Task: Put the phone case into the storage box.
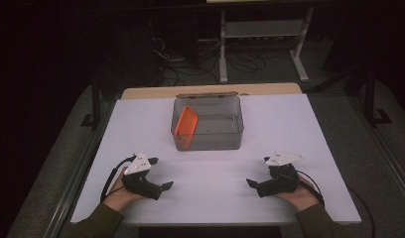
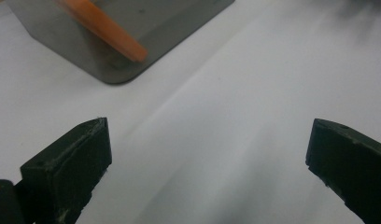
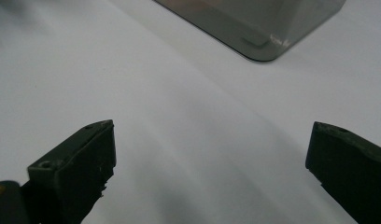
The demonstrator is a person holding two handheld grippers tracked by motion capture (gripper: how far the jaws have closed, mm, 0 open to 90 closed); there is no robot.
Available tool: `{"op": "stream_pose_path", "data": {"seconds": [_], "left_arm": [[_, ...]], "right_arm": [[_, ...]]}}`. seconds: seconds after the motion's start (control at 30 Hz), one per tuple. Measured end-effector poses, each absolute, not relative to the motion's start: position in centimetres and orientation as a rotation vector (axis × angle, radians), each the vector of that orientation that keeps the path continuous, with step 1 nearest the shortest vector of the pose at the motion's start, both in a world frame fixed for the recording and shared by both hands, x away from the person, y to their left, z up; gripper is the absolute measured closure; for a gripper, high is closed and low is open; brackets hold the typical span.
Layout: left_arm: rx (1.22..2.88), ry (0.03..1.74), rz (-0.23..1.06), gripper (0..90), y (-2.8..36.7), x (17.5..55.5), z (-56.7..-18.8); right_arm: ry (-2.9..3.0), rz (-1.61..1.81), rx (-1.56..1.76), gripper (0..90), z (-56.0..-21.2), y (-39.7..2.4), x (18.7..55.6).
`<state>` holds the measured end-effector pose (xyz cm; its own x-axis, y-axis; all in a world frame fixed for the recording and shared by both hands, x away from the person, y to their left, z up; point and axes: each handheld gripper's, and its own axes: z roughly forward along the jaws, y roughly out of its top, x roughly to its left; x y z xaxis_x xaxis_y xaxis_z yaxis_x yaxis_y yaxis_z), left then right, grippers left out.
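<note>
A clear grey plastic bin (image 1: 207, 124) stands at the middle back of the white table (image 1: 215, 198). An orange flat piece (image 1: 185, 122) leans against the bin's left inner wall. In the left gripper view the bin (image 2: 179, 23) and the orange piece (image 2: 104, 28) lie ahead at the upper left. My left gripper (image 1: 163, 187) rests near the front left of the table, open with nothing between its jaws (image 2: 207, 154). My right gripper (image 1: 252, 184) rests at the front right, also open and empty (image 3: 209, 154). One corner of the bin (image 3: 263, 28) lies ahead of it.
A wooden strip (image 1: 210, 91) edges the far side of the table. Behind it stand a white metal frame (image 1: 262, 37) and loose cables on a dark floor. Bare white tabletop spreads between the two grippers and the bin.
</note>
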<state>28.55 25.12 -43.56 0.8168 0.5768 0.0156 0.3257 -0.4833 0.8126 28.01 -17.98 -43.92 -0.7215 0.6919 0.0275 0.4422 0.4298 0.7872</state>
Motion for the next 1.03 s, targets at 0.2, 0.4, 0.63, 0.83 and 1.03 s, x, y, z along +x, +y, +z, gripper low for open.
{"op": "stream_pose_path", "data": {"seconds": [0.2,0.4,0.63,0.83,1.03], "left_arm": [[2.115,0.663,0.366,0.0,25.37,28.5,-43.8],[2.132,0.658,0.368,0.0,25.2,28.45,-44.0],[2.14,0.664,0.362,0.0,25.24,28.58,-44.14],[2.156,0.665,0.351,0.0,25.14,28.67,-44.27],[2.18,0.672,0.343,0.0,25.03,28.73,-44.42]], "right_arm": [[2.389,1.175,0.981,1.2,-43.96,-18.03,28.01],[2.391,1.171,0.98,1.2,-43.98,-18.04,27.96],[2.389,1.167,0.977,1.2,-44.01,-18.08,27.92],[2.389,1.162,0.979,1.2,-44.03,-18.13,27.89],[2.397,1.157,0.98,1.2,-44.12,-18.14,27.9]]}}
